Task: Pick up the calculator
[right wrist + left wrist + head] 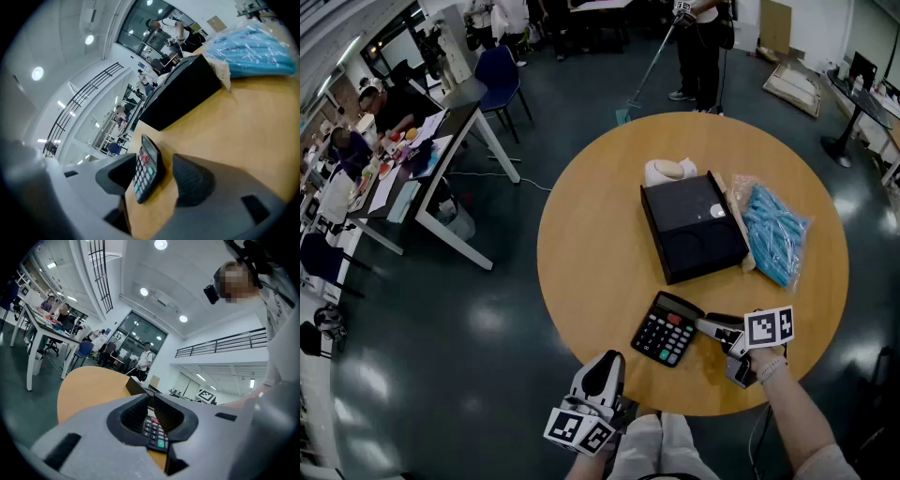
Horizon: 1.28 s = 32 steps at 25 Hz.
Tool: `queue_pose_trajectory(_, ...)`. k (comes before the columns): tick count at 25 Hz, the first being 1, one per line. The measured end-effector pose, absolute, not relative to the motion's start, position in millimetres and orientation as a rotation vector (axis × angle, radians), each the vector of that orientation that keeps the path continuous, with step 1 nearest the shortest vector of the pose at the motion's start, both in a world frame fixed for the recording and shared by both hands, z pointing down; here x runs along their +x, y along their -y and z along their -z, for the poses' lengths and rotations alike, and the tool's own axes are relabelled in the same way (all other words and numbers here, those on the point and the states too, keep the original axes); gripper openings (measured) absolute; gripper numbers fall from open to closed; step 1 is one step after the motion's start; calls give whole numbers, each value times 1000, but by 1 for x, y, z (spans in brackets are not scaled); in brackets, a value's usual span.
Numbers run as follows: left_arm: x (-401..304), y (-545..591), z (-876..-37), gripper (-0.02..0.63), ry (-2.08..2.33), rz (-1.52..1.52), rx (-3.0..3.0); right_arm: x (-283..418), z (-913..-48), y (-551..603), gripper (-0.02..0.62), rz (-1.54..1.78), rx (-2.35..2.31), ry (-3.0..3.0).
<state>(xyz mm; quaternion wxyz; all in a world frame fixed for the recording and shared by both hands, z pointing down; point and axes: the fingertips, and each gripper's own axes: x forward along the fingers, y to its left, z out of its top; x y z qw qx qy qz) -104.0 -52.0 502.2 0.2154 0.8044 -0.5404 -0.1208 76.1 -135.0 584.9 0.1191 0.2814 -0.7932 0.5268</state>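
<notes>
A round wooden desk [600,244] carries the calculator [666,328], which lies flat with its keys upward near the edge closest to the person. It is in front of a black box [692,225], near it but not touching. A clear bag with blue items [773,234] lies just beside the box on the right side. Behind the box there is a pale rounded object [667,171]; what it is cannot be told.

The right gripper [717,345] is at the right end of the calculator and is tilted down toward the desk. In the right gripper view its jaws are spread wide, and the calculator [146,173] is between them, closer to the left jaw. The right jaw is clearly apart from it, so the right gripper [161,164] has no hold on anything. Further along the desk this view shows the black box [180,93] and the blue bag [253,51].

The left gripper [607,361] is held level just outside the desk edge, near the person's knees. In the left gripper view its jaws are brought together at the tips, with nothing held between them, and the calculator [154,432] is visible behind the left gripper [151,397] through the hollow of the pads.
</notes>
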Motion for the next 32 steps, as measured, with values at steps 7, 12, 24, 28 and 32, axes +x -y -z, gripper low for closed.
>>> queue_pose_trajectory(7, -100, 53, -507, 46, 1492, 385, 2238, 68, -608, 142, 218, -1880, 818, 2168)
queue_pose_trajectory(12, -107, 45, -517, 46, 1516, 395, 2191, 53, -609, 145, 216, -1911, 672, 2160)
queue_pose_trajectory(24, -114, 28, -520, 46, 1539, 408, 2144, 57, -609, 133, 57, -1799, 636, 2274)
queue_pose_trajectory(28, -115, 26, -510, 46, 1542, 419, 2149, 51, -580, 125, 57, -1836, 547, 2405)
queue_pose_trajectory(32, -113, 29, -493, 46, 1539, 429, 2171, 64, -542, 119, 57, -1916, 579, 2468)
